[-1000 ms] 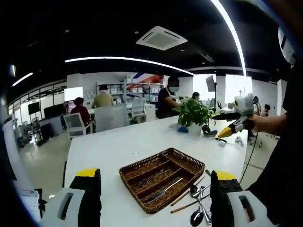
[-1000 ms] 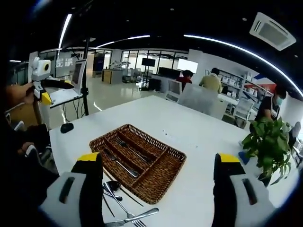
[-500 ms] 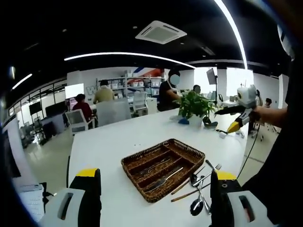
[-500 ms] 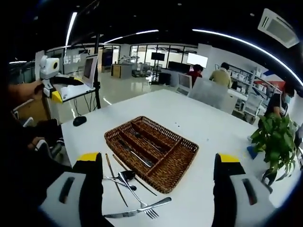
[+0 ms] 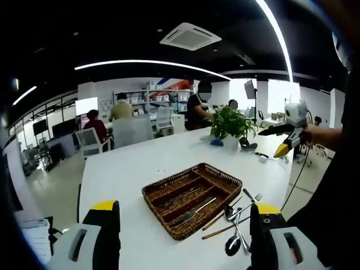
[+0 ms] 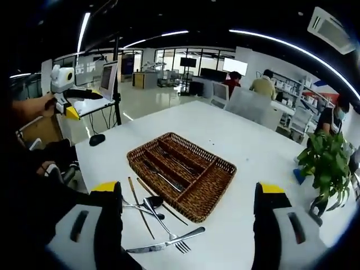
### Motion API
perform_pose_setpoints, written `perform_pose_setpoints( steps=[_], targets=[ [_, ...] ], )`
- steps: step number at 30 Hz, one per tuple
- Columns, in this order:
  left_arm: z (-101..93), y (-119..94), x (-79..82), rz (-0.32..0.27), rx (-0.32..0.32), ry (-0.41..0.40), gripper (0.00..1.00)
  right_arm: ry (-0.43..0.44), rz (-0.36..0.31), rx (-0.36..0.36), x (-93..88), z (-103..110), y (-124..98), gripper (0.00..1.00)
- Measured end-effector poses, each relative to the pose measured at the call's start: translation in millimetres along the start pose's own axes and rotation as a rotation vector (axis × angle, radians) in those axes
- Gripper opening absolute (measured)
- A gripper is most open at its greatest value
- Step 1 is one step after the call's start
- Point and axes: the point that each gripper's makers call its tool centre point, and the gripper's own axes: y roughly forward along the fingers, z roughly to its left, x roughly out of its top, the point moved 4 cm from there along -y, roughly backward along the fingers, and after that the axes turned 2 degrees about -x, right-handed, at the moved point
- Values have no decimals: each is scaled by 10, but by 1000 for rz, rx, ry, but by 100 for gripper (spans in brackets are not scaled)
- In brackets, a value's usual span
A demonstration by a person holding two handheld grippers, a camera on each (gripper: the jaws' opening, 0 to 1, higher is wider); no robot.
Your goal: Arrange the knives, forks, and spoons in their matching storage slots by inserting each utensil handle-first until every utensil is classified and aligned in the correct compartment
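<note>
Utensils (image 6: 154, 216) are sliding into fuller view at 6 o'clock of the tray (image 6: 181, 173) as I'm backing off, both grippers released and empty.

wicker tray (image 5: 219, 175) (image 6: 216, 181): dark brown weave
table (image 5: 135, 169) (image 6: 247, 163): plain white
spoons (image 5: 232, 246) (image 6: 153, 202): silver, dark in the bowls
fork (image 6: 179, 246): silver
knife (image 6: 163, 244): silver
chopsticks (image 5: 216, 219) (image 6: 138, 198): brown
left gripper (image 5: 183, 239): white body, black jaws, yellow tips
right gripper (image 6: 188, 239): white body, black jaws, yellow tips
potted plant (image 5: 229, 125) (image 6: 325, 160): green leaves
ceiling (image 5: 112, 34): black with white strip lights
</note>
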Motion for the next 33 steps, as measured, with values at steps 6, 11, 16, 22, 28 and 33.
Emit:
perform_pose_setpoints(
  steps=[6, 11, 16, 22, 28, 33],
  targets=[
    [30, 26, 114, -10, -6, 15, 100, -1, 1, -16, 11, -66, 13, 99],
    [27, 45, 112, -9, -7, 16, 100, -5, 5, -22, 25, -104, 48, 99],
    [68, 50, 107, -9, 1, 12, 100, 3, 11, -29, -4, -121, 87, 99],
    [89, 42, 98, -9, 7, 16, 100, 34, 81, -28, -293, -117, 221, 96],
    [111, 18, 86, -13, 10, 3, 100, 85, 179, -23, -801, -37, 369, 93],
    [123, -1, 64, -5, 10, 4, 100, 67, 207, -13, -1020, 46, 427, 89]
  ],
)
